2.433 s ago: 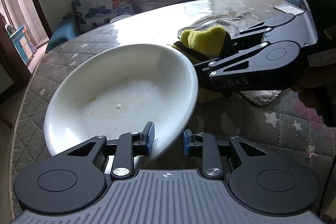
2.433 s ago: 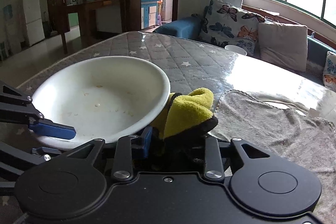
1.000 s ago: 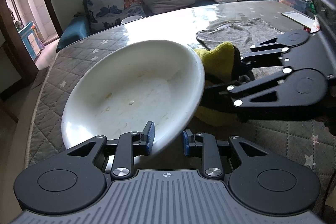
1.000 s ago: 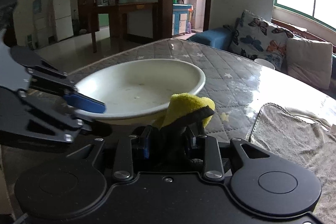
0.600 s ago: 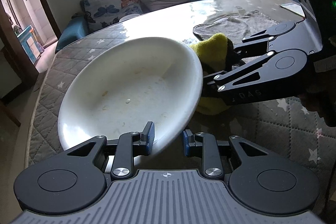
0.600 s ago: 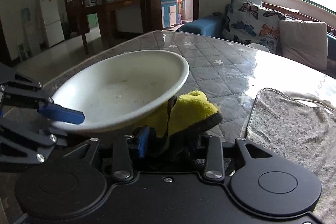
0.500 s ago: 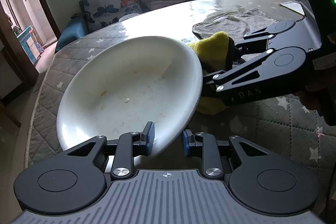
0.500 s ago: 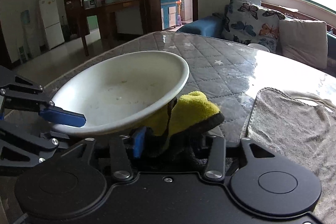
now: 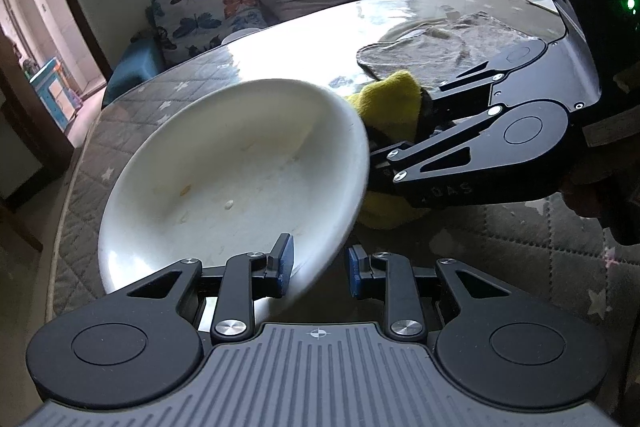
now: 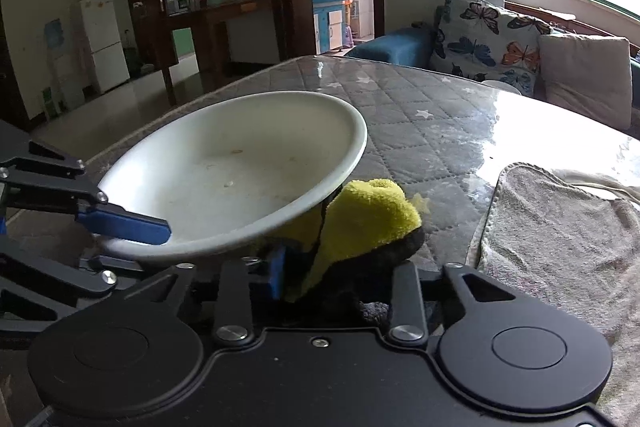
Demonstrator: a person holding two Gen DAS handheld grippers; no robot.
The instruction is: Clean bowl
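Note:
A wide white bowl (image 9: 240,163) with a few crumbs inside is held tilted above the table, its near rim clamped by my left gripper (image 9: 318,269). In the right wrist view the same bowl (image 10: 240,163) fills the left centre, with the left gripper's blue pad (image 10: 124,223) on its rim. My right gripper (image 10: 332,275) is shut on a yellow-and-black cloth (image 10: 364,219), which sits against the outside of the bowl just below its right rim. From the left wrist view the cloth (image 9: 390,103) peeks out behind the bowl's far right edge.
A grey towel (image 10: 560,219) lies spread on the quilted, glass-topped table (image 10: 420,123) to the right. Butterfly cushions (image 9: 200,7) and a sofa stand beyond the table's far edge. A small white cup (image 10: 500,85) sits near that edge.
The bowl has tipped a little more and shifted slightly; the cloth has slid along the bowl's outer right side, staying under the rim. Both grips are unchanged.

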